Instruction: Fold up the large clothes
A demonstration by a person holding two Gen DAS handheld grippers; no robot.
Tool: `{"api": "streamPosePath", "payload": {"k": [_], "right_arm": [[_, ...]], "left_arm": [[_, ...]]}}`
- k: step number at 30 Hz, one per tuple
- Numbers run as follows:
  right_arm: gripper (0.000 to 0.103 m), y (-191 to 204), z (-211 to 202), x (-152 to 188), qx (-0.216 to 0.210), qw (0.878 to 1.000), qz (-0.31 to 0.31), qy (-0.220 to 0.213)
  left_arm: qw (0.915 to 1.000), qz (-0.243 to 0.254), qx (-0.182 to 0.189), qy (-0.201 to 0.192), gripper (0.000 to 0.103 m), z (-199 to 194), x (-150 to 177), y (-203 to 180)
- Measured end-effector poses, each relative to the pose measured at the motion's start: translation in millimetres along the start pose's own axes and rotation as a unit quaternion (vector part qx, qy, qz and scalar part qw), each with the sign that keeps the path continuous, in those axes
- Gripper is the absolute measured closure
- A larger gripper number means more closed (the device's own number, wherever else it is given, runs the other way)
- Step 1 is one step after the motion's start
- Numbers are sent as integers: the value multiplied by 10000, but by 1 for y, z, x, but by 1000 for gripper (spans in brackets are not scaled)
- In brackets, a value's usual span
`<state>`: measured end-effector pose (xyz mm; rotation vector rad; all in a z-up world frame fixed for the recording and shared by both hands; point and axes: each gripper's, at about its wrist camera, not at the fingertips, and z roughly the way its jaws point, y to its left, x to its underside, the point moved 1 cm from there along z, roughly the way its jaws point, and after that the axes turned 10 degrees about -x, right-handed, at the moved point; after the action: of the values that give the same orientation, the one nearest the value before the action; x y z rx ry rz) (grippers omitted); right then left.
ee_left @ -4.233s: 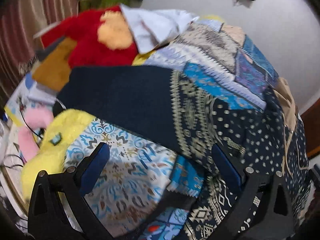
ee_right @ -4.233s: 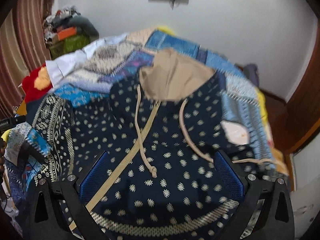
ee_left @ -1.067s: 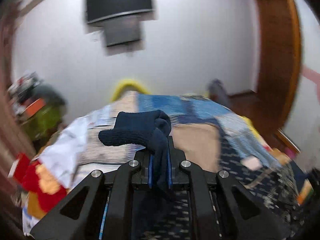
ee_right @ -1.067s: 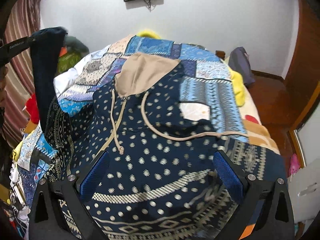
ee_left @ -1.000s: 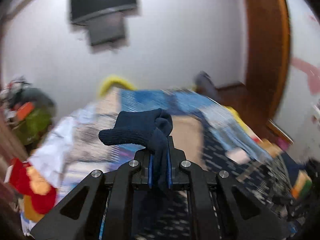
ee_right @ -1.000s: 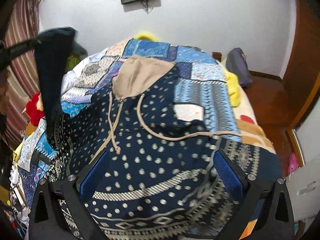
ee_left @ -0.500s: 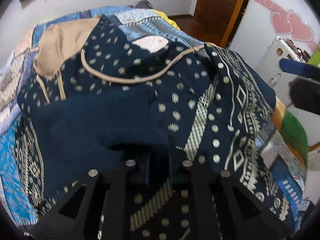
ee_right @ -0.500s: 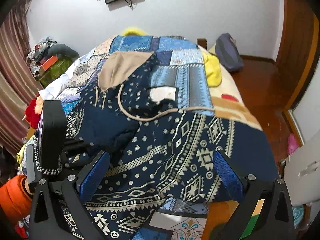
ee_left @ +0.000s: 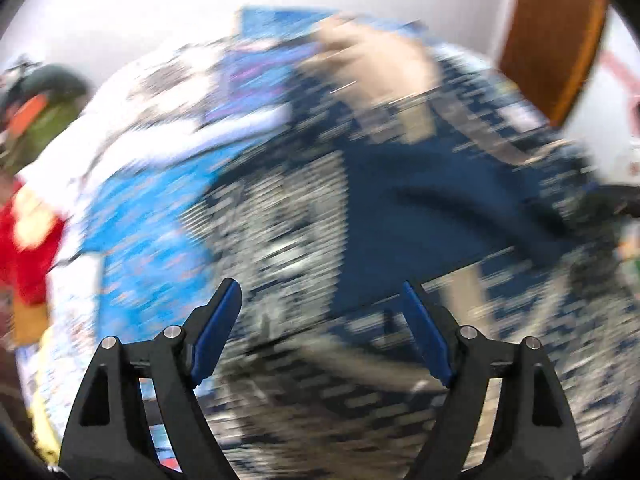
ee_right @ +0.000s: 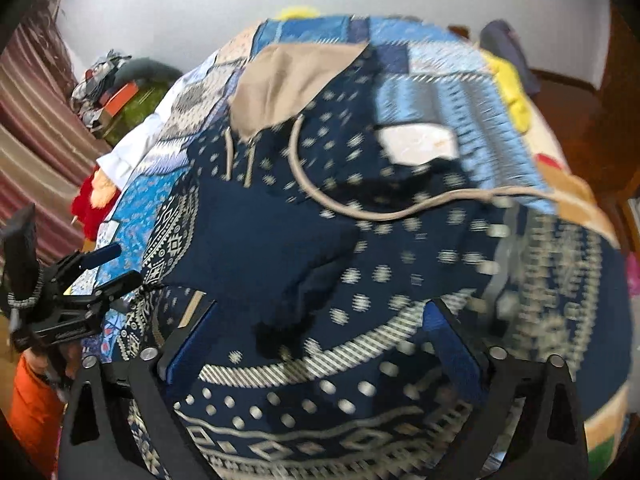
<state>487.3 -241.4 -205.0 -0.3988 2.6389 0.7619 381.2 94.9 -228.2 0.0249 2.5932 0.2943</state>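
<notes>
While the navy patterned hoodie (ee_right: 360,240) lies spread face-up on the quilt-covered bed (ee_right: 452,80), one sleeve (ee_right: 256,240) is folded across its chest. The left gripper (ee_left: 320,312) hangs above the hoodie, its jaws opening with nothing between them; that view is badly blurred. The right gripper (ee_right: 320,332) hovers over the hem, jaws wide and just beginning to close, pressing on nothing.
</notes>
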Motion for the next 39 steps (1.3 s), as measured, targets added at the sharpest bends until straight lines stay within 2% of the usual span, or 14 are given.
{"api": "streamPosePath", "payload": {"k": [3, 6, 8, 9, 10, 11, 12, 13, 14, 16, 21, 26, 32, 39], "right_arm": [[14, 0, 26, -10, 62, 9997, 155, 180], [16, 14, 47, -14, 79, 9993, -126, 343], [21, 27, 60, -13, 173, 9978, -449, 453], [27, 34, 67, -13, 227, 9965, -602, 534], [30, 40, 75, -11, 379, 9942, -786, 629], [33, 45, 80, -10, 563, 9917, -963, 641], [39, 50, 82, -9, 705, 9892, -1130, 612], [50, 54, 84, -10, 851, 9866, -1270, 574], [56, 55, 84, -10, 915, 9859, -1299, 527], [78, 52, 79, -13, 1085, 9848, -1308, 354], [88, 34, 55, -16, 1497, 9811, -1222, 78], [88, 4, 26, -7, 1676, 9807, -1009, 70], [87, -19, 18, 20, 2158, 9688, -1191, 244], [87, -32, -2, 29, 2422, 9651, -984, 133]], "left_arm": [[9981, -57, -514, 332, 22, 30, 25, 35], [9961, 74, -718, 516, 22, 53, 45, 46], [9956, 198, -749, 524, 23, 64, 51, 43], [9957, 254, -729, 514, 30, 68, 52, 41], [9957, 314, -730, 467, 41, 71, 53, 40], [9955, 356, -761, 434, 47, 74, 52, 37], [9955, 348, -776, 419, 57, 76, 50, 35], [9963, 250, -714, 410, 71, 80, 48, 35], [9971, 141, -616, 416, 77, 80, 46, 35], [9975, -20, -613, 345, 92, 80, 39, 35], [9964, -358, -735, 214, 93, 64, 36, 44], [9947, -603, -700, 454, 92, 68, 36, 60], [9928, -596, -766, 707, 88, 86, 32, 54], [9919, -588, -733, 852, 82, 91, 31, 58]]}}
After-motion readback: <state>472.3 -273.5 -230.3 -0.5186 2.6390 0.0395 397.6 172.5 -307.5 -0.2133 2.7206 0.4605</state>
